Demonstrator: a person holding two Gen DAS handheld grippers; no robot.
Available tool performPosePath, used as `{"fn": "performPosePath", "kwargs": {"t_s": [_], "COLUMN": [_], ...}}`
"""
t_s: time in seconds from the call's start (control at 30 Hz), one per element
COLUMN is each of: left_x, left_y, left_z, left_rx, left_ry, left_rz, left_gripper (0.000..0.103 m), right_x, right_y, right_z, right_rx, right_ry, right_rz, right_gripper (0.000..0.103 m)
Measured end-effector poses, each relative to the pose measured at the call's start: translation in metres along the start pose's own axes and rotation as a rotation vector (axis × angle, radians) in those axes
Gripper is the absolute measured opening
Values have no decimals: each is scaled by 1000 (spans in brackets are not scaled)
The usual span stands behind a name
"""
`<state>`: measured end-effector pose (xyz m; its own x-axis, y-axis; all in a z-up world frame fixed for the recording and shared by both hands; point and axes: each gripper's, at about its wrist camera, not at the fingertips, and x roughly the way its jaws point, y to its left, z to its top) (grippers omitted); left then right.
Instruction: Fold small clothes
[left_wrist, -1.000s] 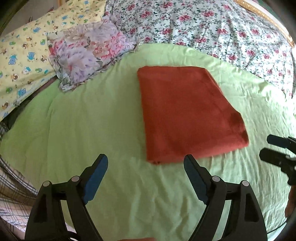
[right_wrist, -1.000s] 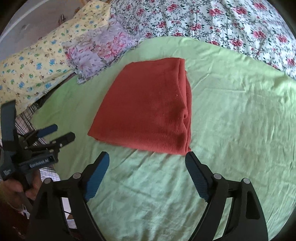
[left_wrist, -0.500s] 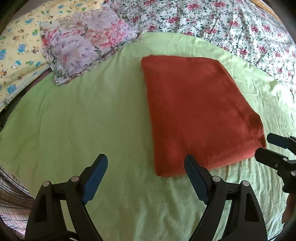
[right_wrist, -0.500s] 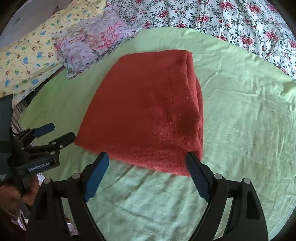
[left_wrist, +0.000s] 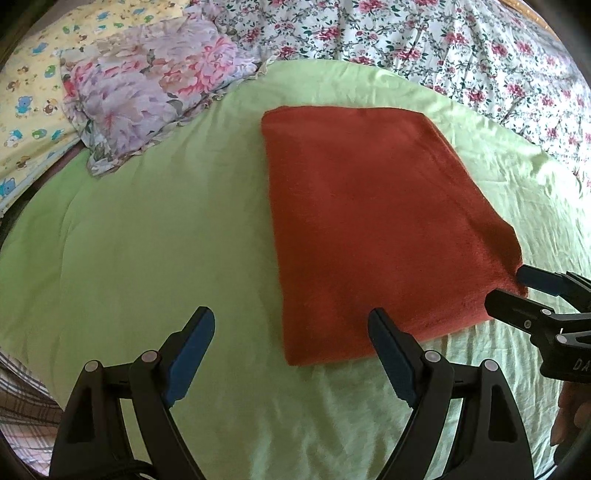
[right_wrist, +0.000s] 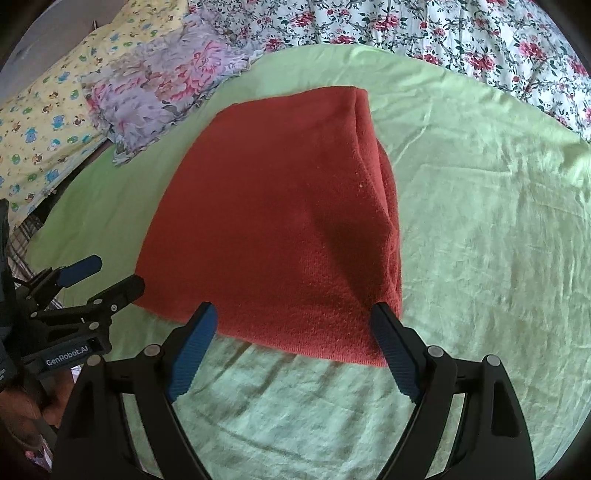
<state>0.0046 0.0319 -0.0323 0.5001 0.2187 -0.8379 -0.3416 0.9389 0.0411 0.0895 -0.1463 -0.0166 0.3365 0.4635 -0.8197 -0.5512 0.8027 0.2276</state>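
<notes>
Bedding is being seen first: a pale green sheet (left_wrist: 155, 229) is covering the bed, with a floral quilt (left_wrist: 424, 40) lying along its far side and a purple flowered pillow (left_wrist: 147, 88) at the far left.

On the sheet, a rust-red folded cloth (left_wrist: 373, 221) is lying flat, right of centre in the left wrist view and slightly left of centre in the right wrist view (right_wrist: 273, 221). Its long axis is running from near to far, away from both hands, and its short near edge is facing them. A thicker rolled fold is showing along its right side.

That near edge is the relation on which the coming move is judged to be turning. The right gripper (right_wrist: 291, 339) is being held directly over it, its fingers (right_wrist: 192, 343) standing wide apart with nothing between the pads, and the near right corner is lying just beside the right-hand finger. The left gripper (left_wrist: 291, 347) is also being held with its fingers (left_wrist: 188, 350) spread and empty; the near left corner is falling between them, closer to the right-hand one.

Both hands are judged about equally near, one to each corner. Neither is gripping yet, and whether any pad is brushing the cloth cannot be told.
</notes>
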Motion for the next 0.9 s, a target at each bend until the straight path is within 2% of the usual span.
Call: {"fn": "performPosePath", "kwargs": {"t_s": [0.43,0.9], "left_x": [1,-14], "left_y": [-1,3], "left_z": [3,14], "left_rx": [-8,-28], "left_ry": [-2,-59], "left_rz": [-15,-11], "left_gripper": [86,87], "right_x": [3,-8], "right_y": [4,12], "right_z": [1,12], "right_rx": [-4,-35], "right_ry": [5,-42], "right_rz": [2,20], "right_gripper": [85,86]}}
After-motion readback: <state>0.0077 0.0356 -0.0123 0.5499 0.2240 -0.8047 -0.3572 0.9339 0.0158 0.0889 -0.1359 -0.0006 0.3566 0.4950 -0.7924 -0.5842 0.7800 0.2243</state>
